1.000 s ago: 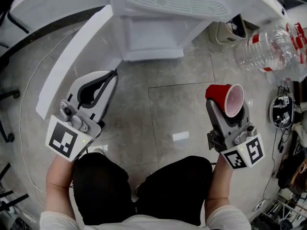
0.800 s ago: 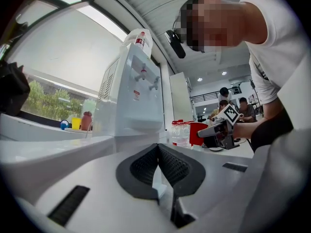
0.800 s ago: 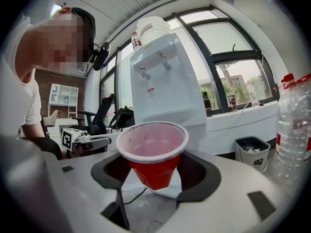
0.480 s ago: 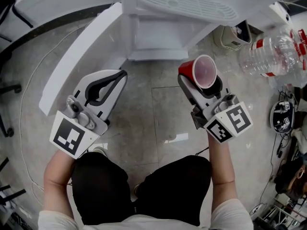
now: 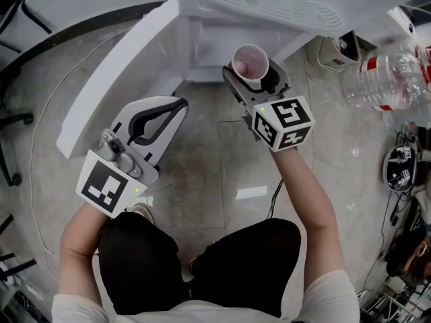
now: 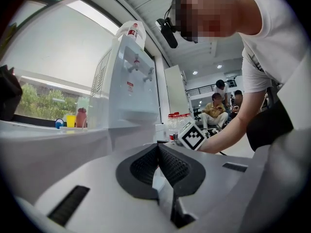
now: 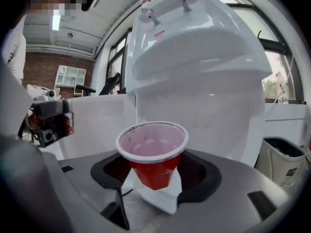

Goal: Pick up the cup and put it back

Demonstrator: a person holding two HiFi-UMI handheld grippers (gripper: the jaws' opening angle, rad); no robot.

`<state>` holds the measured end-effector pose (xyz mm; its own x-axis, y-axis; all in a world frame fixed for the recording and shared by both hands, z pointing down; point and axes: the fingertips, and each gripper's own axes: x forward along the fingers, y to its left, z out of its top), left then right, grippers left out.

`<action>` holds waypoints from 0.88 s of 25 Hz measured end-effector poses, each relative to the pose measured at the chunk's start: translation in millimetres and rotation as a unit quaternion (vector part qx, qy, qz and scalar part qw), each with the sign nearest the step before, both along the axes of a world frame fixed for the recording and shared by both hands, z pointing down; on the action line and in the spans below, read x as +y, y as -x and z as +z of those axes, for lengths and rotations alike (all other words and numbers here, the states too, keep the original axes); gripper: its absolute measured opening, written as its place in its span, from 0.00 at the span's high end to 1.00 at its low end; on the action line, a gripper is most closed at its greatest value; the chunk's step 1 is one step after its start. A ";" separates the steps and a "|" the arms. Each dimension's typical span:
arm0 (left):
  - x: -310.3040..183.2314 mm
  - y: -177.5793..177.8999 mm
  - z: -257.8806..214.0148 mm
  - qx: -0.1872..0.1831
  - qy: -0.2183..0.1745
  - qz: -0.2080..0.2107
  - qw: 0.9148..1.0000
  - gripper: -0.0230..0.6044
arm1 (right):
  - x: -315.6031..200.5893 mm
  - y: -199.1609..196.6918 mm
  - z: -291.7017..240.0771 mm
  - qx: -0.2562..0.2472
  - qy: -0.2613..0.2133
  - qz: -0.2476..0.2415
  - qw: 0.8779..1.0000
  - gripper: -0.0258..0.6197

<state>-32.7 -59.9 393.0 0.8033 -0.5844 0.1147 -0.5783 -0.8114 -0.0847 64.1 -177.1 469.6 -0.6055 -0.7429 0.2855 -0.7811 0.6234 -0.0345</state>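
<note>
- Cup (image 5: 250, 62): red outside, pale inside, rolled white rim. It sits mouth-up between the jaws of the right hand-held gripper (image 5: 250, 74), off the floor (image 5: 222, 153) and close to the front of the white water dispenser (image 5: 217, 46).
- Right gripper view: the cup (image 7: 153, 152) looks empty apart from a pinkish tint on the inner wall. The dispenser (image 7: 194, 57) rises right behind it, with the taps high above.
- Handling, my read: thin disposable plastic, so very light, with a soft wall and a smooth, rather slippery skin. The red wall shows flat facets near the pads, probably flexing under the squeeze. Press harder and it would likely buckle or pop out.
- Where to hold: the grip is on the lower red body, below the rim, with pads on opposite sides. That looks sensible, as the base is stiffer than the mid-wall. The rim is stiff too, but the taper there invites slipping.
- Right hand-held gripper (image 7: 154, 174): jaws at a middling spread, closed onto the cup.
- Right arm: forearm stretched well forward from the body. The marker cube faces up and back toward the person, the jaws point at the dispenser and the wrist is roughly level, so the cup stands upright.
- Left hand-held gripper (image 5: 179, 105): jaws closed tip to tip with nothing between them, as the left gripper view (image 6: 158, 148) confirms.
- Left arm: elbow bent and held nearer the body, with the jaws angled forward and inward. It is well apart from the cup and idle.
</note>
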 end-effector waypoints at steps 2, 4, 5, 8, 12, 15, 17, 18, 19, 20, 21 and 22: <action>0.1 -0.4 2.5 -0.001 0.002 0.001 1.000 0.93 | -20.5 3.7 19.0 0.005 0.010 0.011 1.000 0.50; 0.6 -0.4 5.4 0.000 0.005 0.000 1.000 0.93 | -41.0 5.7 35.4 0.007 0.018 0.030 0.999 0.50; 1.3 -0.5 6.9 0.000 0.007 0.000 1.000 0.93 | -50.6 6.4 43.4 0.008 0.023 0.041 0.999 0.50; 5.0 -1.7 9.9 0.002 0.012 0.003 1.000 0.93 | -77.4 8.2 68.5 0.017 0.039 0.068 0.997 0.50; 8.5 1.2 11.8 -0.003 0.021 0.001 1.000 0.93 | -103.1 9.0 103.2 0.046 0.047 0.100 0.993 0.50; 7.8 9.2 11.0 -0.008 0.025 -0.007 1.000 0.93 | -112.1 14.7 119.6 0.039 0.055 0.111 0.991 0.50; 9.5 12.8 11.0 -0.013 0.026 -0.006 1.000 0.93 | -116.4 15.4 125.8 0.035 0.055 0.120 0.991 0.50; 10.9 14.2 11.5 -0.017 0.027 -0.004 0.999 0.93 | -118.6 14.9 129.2 0.038 0.054 0.124 0.990 0.49; 12.3 15.4 12.2 -0.021 0.028 -0.002 0.999 0.93 | -120.6 14.2 133.1 0.048 0.053 0.127 0.989 0.49; 13.4 16.7 12.8 -0.024 0.029 -0.001 0.999 0.93 | -122.6 13.1 137.1 0.058 0.052 0.129 0.989 0.49; 14.1 18.1 13.5 -0.026 0.032 0.000 0.999 0.93 | -124.6 11.4 141.3 0.066 0.053 0.133 0.988 0.49; 14.3 19.6 14.3 -0.026 0.035 -0.001 0.999 0.93 | -126.6 8.9 145.2 0.069 0.056 0.138 0.986 0.49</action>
